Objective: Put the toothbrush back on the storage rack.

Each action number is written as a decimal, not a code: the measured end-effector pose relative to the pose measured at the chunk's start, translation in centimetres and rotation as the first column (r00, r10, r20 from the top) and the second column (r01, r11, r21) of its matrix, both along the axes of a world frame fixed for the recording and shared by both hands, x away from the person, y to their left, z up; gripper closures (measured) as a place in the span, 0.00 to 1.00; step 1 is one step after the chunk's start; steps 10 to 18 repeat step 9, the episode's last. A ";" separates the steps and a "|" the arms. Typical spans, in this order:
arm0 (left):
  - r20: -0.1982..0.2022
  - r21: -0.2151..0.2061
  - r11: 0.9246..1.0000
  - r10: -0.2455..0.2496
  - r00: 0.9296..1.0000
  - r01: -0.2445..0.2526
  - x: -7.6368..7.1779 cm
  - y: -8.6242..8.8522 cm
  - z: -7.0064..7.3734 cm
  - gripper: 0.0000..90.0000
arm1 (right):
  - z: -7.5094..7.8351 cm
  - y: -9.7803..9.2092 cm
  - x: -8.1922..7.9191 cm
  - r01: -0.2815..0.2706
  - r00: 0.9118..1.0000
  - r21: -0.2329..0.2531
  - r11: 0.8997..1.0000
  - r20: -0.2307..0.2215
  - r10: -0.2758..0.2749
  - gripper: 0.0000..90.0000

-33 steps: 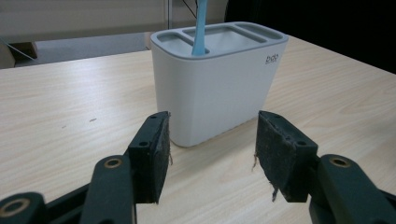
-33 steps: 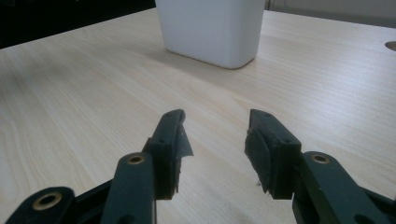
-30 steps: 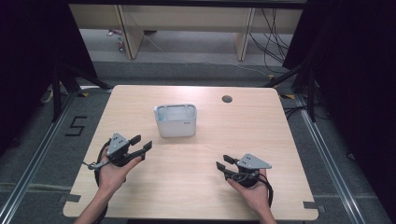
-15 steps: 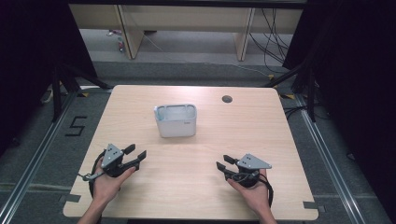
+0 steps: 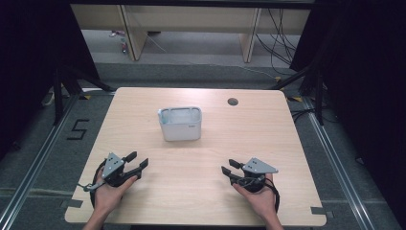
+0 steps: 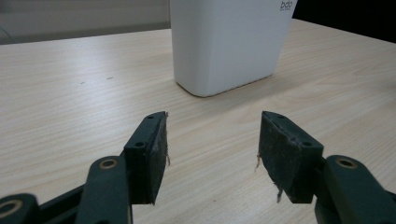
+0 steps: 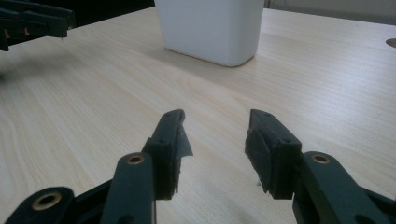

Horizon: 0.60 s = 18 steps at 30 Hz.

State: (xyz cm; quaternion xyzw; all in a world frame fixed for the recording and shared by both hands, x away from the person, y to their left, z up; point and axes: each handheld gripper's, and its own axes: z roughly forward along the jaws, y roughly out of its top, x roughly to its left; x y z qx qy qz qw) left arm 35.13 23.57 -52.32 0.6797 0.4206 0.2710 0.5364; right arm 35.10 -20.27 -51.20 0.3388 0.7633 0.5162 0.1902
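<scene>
Overhead, a light wooden square table (image 5: 210, 143) is carrying a white rounded-rectangular plastic bin (image 5: 180, 123) w/ dividers, sitting slightly toward 11 o'clock from table centre. A small dark round hole (image 5: 233, 101) is showing at approx 1 o'clock from the bin, nr the far edge. The left gripper (image 5: 136, 164) is resting low at 7 o'clock of the bin, in the person's left hand (image 5: 109, 190), jaws spread and pointing toward 2 o'clock. The right gripper (image 5: 230, 168) is sitting at 5 o'clock of the bin, in the right hand (image 5: 261, 199), jaws parted, pointing toward 10 o'clock. Both are well apart from the bin & holding nothing.

Left gripper view: the left gripper (image 6: 212, 147) is showing its black jaws spread wide w/ bare wood between; the bin (image 6: 229, 42) is standing at 12 o'clock, apart from the tips.

Right gripper view: the right gripper (image 7: 215, 140) is likewise open and empty; the bin (image 7: 210, 28) is at 12 o'clock, and the left gripper (image 7: 35, 21) is showing at 10 o'clock.
</scene>
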 end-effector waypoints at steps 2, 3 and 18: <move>0.002 -0.001 1.000 0.000 1.000 0.000 0.0 0.0 0.0 0.46 | 0.0 0.0 0.0 0.000 1.000 0.002 1.000 0.000 0.000 0.63; 0.002 0.000 1.000 0.000 1.000 0.000 0.0 0.0 0.0 0.46 | 0.0 0.0 0.0 -0.001 1.000 0.004 1.000 0.002 0.001 0.62; 0.013 -0.019 1.000 0.018 1.000 -0.018 -0.4 0.2 0.0 0.47 | -0.1 0.0 0.1 -0.005 1.000 0.007 1.000 0.015 0.005 0.62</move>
